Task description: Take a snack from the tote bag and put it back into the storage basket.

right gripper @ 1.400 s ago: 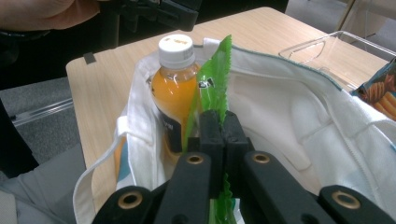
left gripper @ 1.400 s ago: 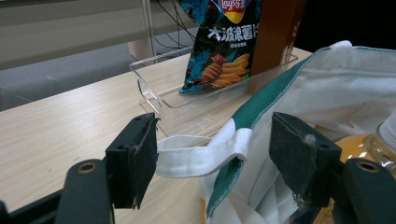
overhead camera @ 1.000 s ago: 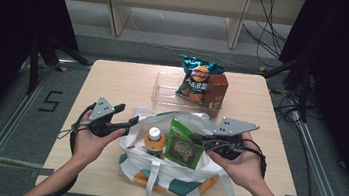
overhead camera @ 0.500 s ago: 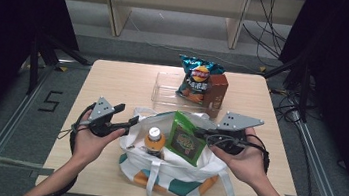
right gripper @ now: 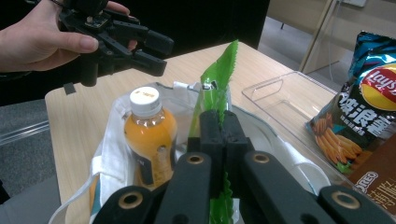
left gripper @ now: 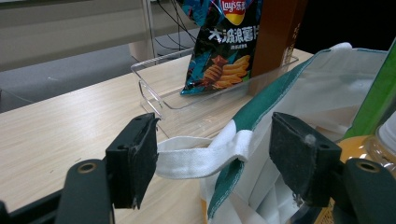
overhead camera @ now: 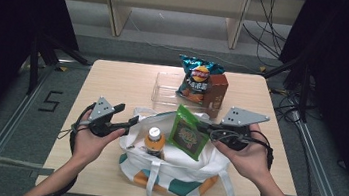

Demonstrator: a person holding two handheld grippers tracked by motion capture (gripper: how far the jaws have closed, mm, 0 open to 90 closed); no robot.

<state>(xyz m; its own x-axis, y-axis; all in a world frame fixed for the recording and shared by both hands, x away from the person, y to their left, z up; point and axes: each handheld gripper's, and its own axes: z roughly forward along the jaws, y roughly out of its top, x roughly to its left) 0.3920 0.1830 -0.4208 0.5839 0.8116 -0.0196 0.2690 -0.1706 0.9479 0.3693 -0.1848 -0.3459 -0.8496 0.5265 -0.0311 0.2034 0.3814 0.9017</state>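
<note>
A white tote bag with green and orange trim lies open at the table's near edge. An orange drink bottle with a white cap stands inside it. My right gripper is shut on a green snack packet, which it holds upright over the bag's mouth beside the bottle. In the right gripper view the packet rises from the closed jaws of my right gripper, with the bottle to its left. My left gripper is at the bag's left rim. Its jaws stand wide apart around the bag's white strap.
A clear plastic tray sits at the far middle of the wooden table. A blue chips bag and a brown box stand in it. Bare tabletop lies left of the tray. Dark curtains flank the table.
My right gripper has shifted slightly up and away with the green packet. The left gripper and the bag have stayed put.
</note>
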